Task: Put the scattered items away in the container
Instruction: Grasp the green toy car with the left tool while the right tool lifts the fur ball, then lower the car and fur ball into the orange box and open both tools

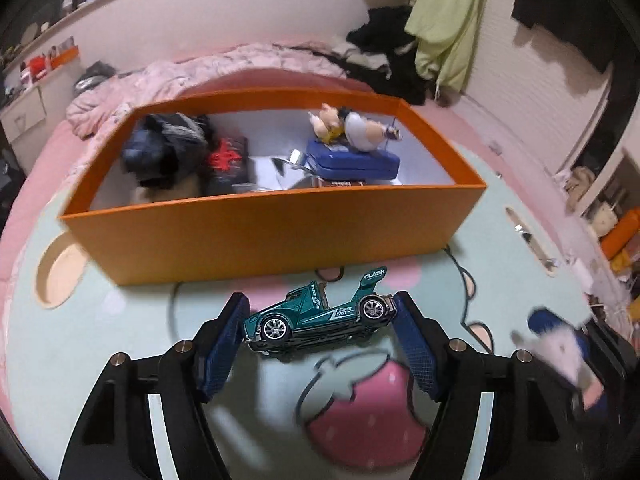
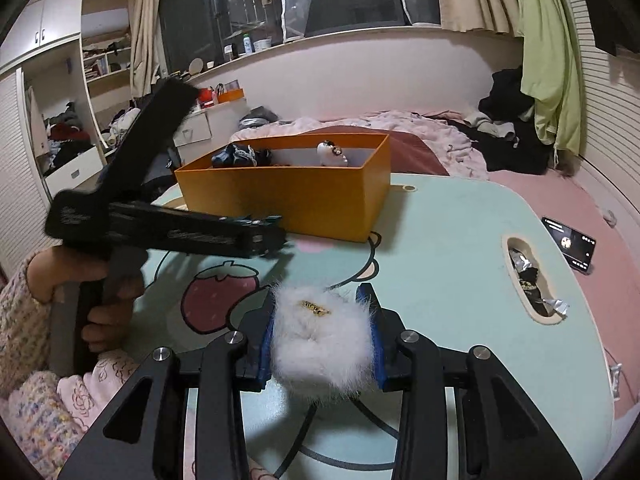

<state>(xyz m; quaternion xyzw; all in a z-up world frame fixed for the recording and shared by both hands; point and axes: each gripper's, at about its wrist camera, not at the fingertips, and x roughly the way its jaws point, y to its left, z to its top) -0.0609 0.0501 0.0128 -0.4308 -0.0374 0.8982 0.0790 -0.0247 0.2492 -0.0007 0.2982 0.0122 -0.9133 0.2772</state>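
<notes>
Left: the left gripper (image 1: pixel 318 316) brackets a green toy car (image 1: pixel 316 316) on the cartoon-printed table (image 1: pixel 100 340), both pads at the car's ends. The orange box (image 1: pixel 272 236) stands just beyond, toward the far edge, already partly filled. Right: the right gripper (image 2: pixel 322 334) is closed narrow on a white furry item (image 2: pixel 322 344). A phone (image 2: pixel 570 246) lies off the table's right edge.

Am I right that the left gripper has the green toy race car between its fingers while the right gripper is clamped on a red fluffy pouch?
Not quite: the fluffy pouch in the right gripper is white, as the right wrist view shows. The left gripper does have the green toy race car between its fingers.
</notes>
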